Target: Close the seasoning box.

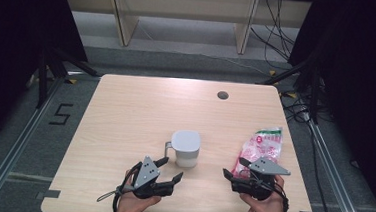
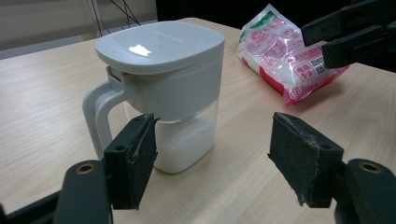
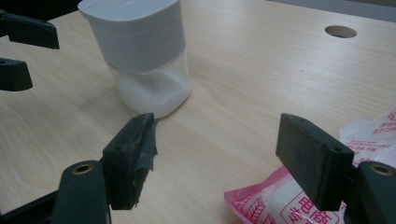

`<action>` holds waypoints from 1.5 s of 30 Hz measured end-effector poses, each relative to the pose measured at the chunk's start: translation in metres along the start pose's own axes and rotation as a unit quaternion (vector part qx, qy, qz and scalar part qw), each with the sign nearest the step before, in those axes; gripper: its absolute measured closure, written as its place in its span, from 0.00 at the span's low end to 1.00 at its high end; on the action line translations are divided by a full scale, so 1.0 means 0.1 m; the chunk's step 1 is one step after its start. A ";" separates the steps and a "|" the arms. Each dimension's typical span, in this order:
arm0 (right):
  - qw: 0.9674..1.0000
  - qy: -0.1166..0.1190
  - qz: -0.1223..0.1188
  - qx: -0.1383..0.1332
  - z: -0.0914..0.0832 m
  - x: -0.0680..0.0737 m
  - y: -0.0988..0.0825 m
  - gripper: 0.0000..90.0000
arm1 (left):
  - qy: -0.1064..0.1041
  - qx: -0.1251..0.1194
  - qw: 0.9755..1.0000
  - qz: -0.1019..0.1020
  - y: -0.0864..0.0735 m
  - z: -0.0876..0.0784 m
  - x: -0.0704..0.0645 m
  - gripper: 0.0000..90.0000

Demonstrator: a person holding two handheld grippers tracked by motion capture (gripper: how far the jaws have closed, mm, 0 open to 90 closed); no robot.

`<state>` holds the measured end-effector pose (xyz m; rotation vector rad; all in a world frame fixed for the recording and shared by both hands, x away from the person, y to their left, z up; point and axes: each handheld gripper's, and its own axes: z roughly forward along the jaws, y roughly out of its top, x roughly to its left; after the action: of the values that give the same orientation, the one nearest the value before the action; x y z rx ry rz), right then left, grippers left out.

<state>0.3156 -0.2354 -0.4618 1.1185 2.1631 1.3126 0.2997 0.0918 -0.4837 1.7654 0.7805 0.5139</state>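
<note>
Standing wide apart, the jaws of the left gripper (image 1: 170,169) hold nothing; in the left gripper view the two black pads (image 2: 133,158) frame bare table (image 1: 125,111), with the jug (image 1: 185,148) just beyond the left pad and not touching it. From above, this gripper sits at the near edge of the table, its jaw tips pointing toward the jug's base, close but apart. The person's left hand (image 1: 134,202) grips it from below.

The right gripper (image 1: 236,168) is likewise spread wide and empty. In its own view the pads (image 3: 312,158) stand clear of each other with wood grain between them; the bag (image 3: 285,200) lies under and beside the right pad, at the lower right, and whether the pad touches it cannot be told. From above, the upper jaw tip lies over the near end of the bag (image 1: 261,146). The right hand (image 1: 269,207) holds the gripper from the near side.

The jug stands upright near the middle of the table, a little toward the person, its grey lid (image 2: 161,44) shut and its handle (image 2: 95,112) turned to the left. Its clear lower part holds a layer of white grains (image 3: 154,91). The bag, pink and white with red print, lies flat to the right of the jug, well apart from it, near the table's right edge.
</note>
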 end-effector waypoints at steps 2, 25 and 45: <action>1.000 0.000 -0.013 0.000 0.00 -0.02 0.00 0.33 | -0.003 -0.002 1.000 0.016 0.00 0.00 0.01 0.34; 1.000 0.016 -0.014 0.021 -0.07 0.07 -0.14 0.33 | -0.023 0.019 0.999 0.010 -0.16 0.03 -0.20 0.33; 0.999 0.022 -0.014 0.033 -0.06 0.11 -0.20 0.33 | -0.023 0.024 0.999 0.013 -0.17 0.03 -0.22 0.31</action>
<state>0.2961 -0.2355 -0.4747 1.0898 2.2603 1.2747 0.2825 0.0774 -0.5005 1.8280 0.7449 0.4730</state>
